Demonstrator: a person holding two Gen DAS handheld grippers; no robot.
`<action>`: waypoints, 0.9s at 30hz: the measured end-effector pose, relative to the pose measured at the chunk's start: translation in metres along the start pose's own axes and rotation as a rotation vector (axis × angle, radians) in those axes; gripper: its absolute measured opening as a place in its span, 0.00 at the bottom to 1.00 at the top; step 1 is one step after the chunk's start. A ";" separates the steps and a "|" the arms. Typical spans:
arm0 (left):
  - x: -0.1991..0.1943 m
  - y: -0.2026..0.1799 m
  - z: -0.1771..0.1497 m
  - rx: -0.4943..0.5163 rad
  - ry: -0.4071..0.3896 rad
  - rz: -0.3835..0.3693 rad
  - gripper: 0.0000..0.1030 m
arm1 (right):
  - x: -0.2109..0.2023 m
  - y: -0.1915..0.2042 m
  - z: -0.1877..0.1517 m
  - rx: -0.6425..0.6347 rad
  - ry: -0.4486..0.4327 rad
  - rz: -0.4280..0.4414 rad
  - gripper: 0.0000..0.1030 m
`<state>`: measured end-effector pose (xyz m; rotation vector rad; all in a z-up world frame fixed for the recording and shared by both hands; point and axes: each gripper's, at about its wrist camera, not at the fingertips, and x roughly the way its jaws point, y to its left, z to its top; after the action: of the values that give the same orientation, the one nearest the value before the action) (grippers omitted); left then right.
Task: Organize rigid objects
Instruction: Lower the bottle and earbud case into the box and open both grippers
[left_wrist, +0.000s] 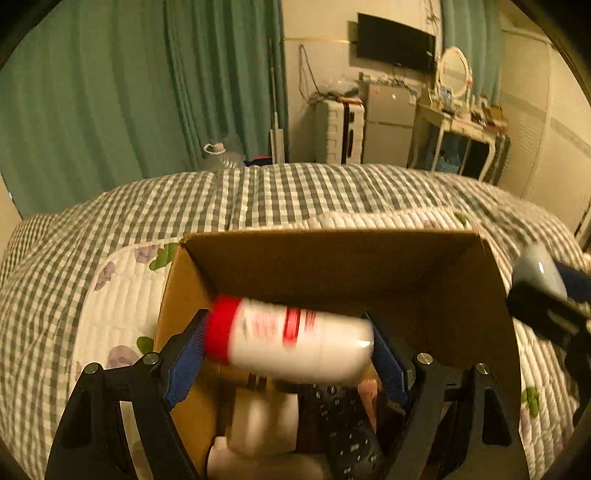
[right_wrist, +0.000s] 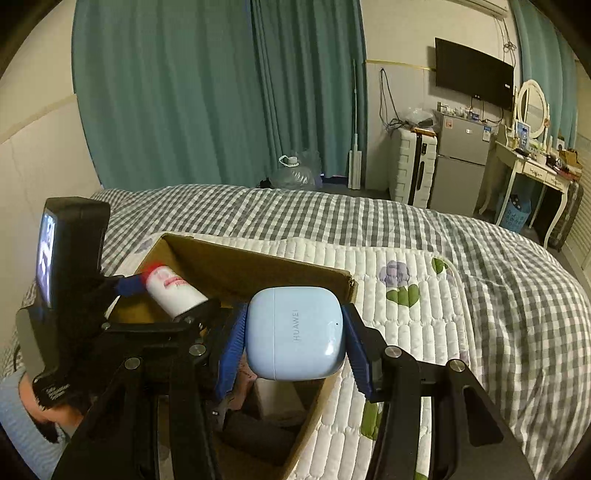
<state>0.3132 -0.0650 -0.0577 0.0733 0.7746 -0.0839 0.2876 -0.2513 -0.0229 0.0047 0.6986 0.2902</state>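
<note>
My left gripper (left_wrist: 288, 338) is shut on a white bottle with a red cap (left_wrist: 291, 341), held sideways above the open cardboard box (left_wrist: 332, 258). The bottle (right_wrist: 173, 291) and left gripper also show in the right wrist view. My right gripper (right_wrist: 293, 341) is shut on a light blue earbud case (right_wrist: 295, 336), held over the box's right rim (right_wrist: 258, 266). The case shows at the right edge of the left wrist view (left_wrist: 539, 273). Inside the box lie a white object (left_wrist: 258, 417) and a black remote (left_wrist: 343, 424).
The box sits on a white quilted mat with flowers (right_wrist: 406, 280) on a bed with a grey checked cover (right_wrist: 369, 218). Beyond the bed are green curtains, a water jug (right_wrist: 295, 173), a suitcase, a small fridge and a dressing table (right_wrist: 532, 166).
</note>
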 end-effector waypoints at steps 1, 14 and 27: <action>0.000 0.001 0.001 -0.010 -0.003 0.000 0.90 | 0.001 -0.001 -0.001 0.003 0.002 0.001 0.48; -0.064 0.026 -0.006 0.009 -0.072 0.029 0.90 | -0.005 0.022 -0.009 -0.033 0.026 -0.015 0.48; -0.067 0.047 -0.015 0.018 -0.113 0.061 0.90 | 0.062 0.041 -0.006 -0.004 0.083 -0.072 0.51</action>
<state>0.2601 -0.0138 -0.0198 0.1085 0.6586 -0.0370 0.3178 -0.1962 -0.0624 -0.0367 0.7792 0.2237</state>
